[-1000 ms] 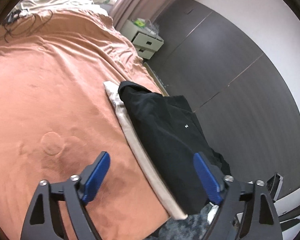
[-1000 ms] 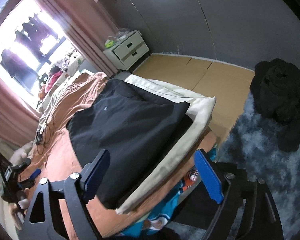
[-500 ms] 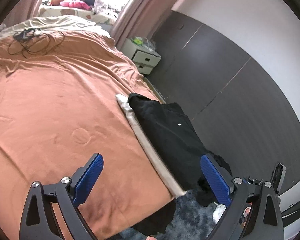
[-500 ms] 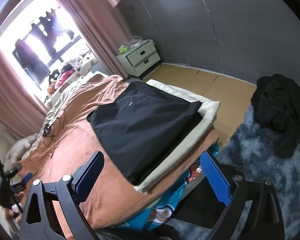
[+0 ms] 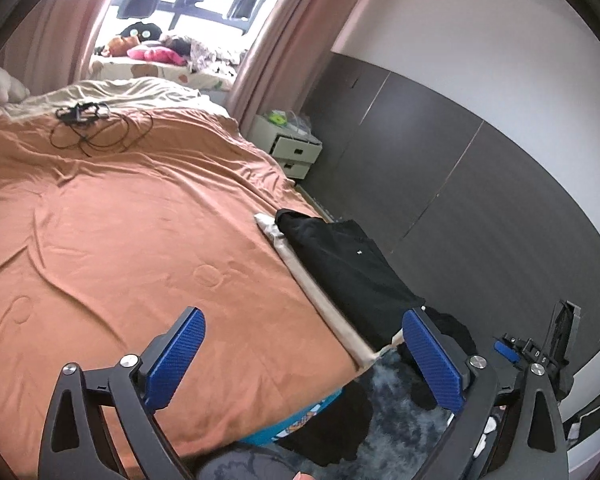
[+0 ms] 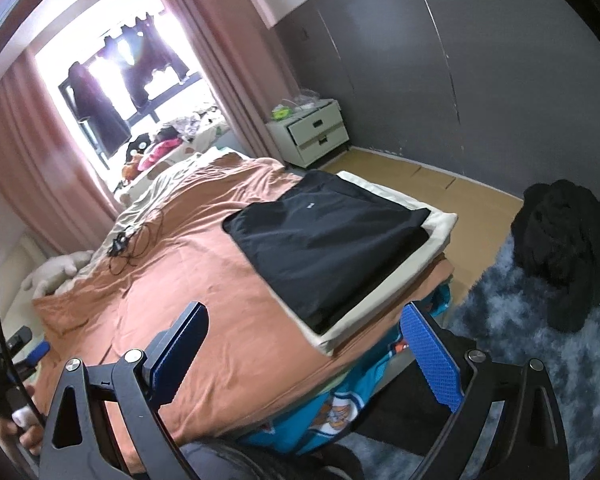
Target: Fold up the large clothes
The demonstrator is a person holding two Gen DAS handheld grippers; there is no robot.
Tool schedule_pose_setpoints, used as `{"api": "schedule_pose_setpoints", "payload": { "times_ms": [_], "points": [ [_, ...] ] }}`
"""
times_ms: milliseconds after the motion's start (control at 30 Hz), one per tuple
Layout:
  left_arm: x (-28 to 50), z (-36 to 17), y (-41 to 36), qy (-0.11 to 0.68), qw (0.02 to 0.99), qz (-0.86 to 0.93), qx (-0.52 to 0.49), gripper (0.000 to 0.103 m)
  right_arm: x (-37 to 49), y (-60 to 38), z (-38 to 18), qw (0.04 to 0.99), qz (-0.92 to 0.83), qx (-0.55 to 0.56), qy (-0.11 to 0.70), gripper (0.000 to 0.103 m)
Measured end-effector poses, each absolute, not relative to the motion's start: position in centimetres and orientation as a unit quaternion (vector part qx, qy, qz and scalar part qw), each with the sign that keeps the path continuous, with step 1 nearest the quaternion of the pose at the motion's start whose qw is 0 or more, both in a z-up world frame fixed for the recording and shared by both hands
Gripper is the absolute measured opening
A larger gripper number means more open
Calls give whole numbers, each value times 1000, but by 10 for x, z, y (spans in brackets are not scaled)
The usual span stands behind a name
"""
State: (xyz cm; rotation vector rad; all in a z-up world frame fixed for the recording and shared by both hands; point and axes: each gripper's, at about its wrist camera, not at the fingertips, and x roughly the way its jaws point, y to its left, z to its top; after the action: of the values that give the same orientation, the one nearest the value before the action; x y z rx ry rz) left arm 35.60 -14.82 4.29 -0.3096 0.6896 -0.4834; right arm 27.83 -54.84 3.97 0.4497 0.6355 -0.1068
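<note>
Folded black garment (image 6: 328, 240) lying flat on folded cream garment (image 6: 436, 232) at bed (image 5: 120, 240) corner; left gripper (image 5: 304, 354) and right gripper (image 6: 304, 344) jaws spread wide, just opened further, nothing between.

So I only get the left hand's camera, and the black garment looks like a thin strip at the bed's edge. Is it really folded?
Observer: Yes. The right camera shows the black garment as a flat rectangle on a folded cream one.
Operator: Any more clothes around?
Observer: A crumpled black heap lies at the edge of the grey rug.
Operator: And the right gripper?
Observer: The right gripper is open; its jaws have just been opening, with nothing between them.
</note>
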Motion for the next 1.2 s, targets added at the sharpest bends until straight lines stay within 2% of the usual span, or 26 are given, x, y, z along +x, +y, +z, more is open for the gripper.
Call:
{"api": "schedule_pose_setpoints", "payload": {
  "times_ms": [167, 500, 1200],
  "points": [
    [318, 54, -128, 313, 913, -227, -130, 102, 254, -523, 45, 930, -44, 205, 301, 102],
    [248, 58, -96, 286, 927, -205, -131, 102, 207, -484, 51, 941, -9, 173, 291, 102],
    [101, 33, -53, 217, 962, -129, -103, 102, 120, -425, 28, 953, 57, 115, 275, 102]
  ]
}}
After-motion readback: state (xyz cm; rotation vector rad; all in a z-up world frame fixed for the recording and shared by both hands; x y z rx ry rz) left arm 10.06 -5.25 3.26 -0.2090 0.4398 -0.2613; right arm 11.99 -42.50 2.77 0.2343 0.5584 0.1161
